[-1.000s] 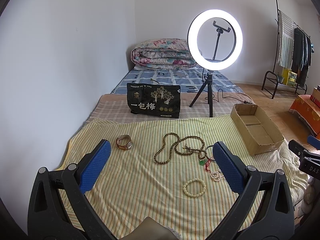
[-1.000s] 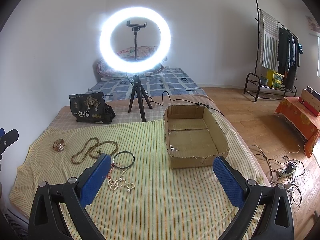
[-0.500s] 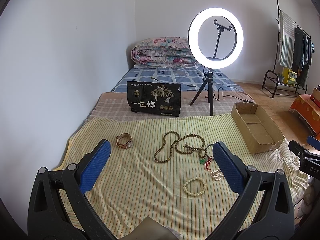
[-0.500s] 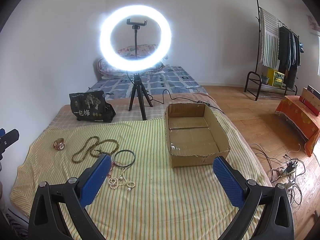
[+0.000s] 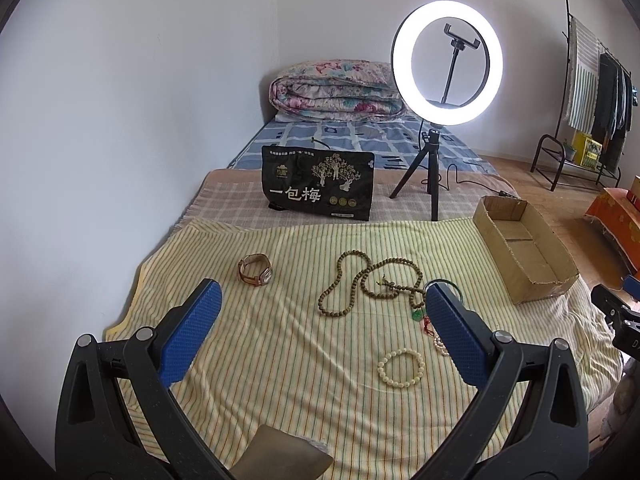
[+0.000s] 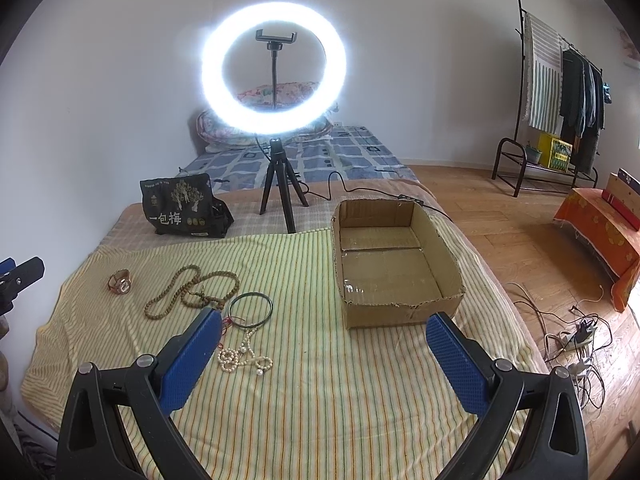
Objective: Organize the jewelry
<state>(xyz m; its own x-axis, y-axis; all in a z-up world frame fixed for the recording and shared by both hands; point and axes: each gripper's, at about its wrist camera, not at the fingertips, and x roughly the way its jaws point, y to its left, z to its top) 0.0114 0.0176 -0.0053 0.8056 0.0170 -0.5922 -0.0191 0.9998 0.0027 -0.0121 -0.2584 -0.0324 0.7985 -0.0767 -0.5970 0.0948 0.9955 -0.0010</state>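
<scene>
Jewelry [image 5: 370,282] beside cardboard box [image 6: 394,264] — tripod [image 6: 280,188] behind

Left wrist view: the right finger [image 5: 452,332] of the left tongs [image 5: 320,330] is covering most of the dark bangle [image 5: 448,282] and part of the pearl strand [image 5: 440,346]. Green pendant [image 5: 418,314] too small to make out. Right wrist view: ring light [image 6: 274,76] glare is washing out the folded quilt [image 6: 280,94] behind it.
</scene>
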